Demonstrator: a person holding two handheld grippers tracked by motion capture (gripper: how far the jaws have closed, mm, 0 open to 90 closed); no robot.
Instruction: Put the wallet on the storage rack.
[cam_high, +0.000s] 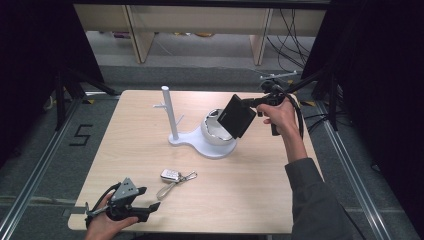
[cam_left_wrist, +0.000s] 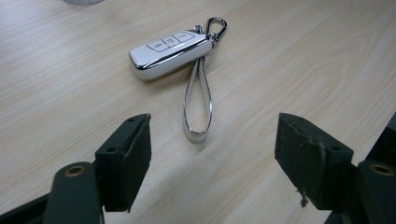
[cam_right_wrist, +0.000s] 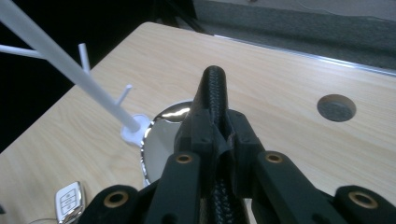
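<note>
The black wallet (cam_high: 237, 116) is already off the desk (cam_high: 260, 185), pinched edge-on in the closed jaws of your right gripper (cam_right_wrist: 215, 121) and held above the chrome-lined bowl (cam_high: 215, 131) of the white stand (cam_high: 172, 117), so dropping it in looks like the step left. The white key fob (cam_left_wrist: 168, 53) lies untouched ahead of your left gripper (cam_left_wrist: 212, 158), whose jaws stand wide and empty, its strap loop (cam_left_wrist: 196, 105) reaching toward the gap.
</note>
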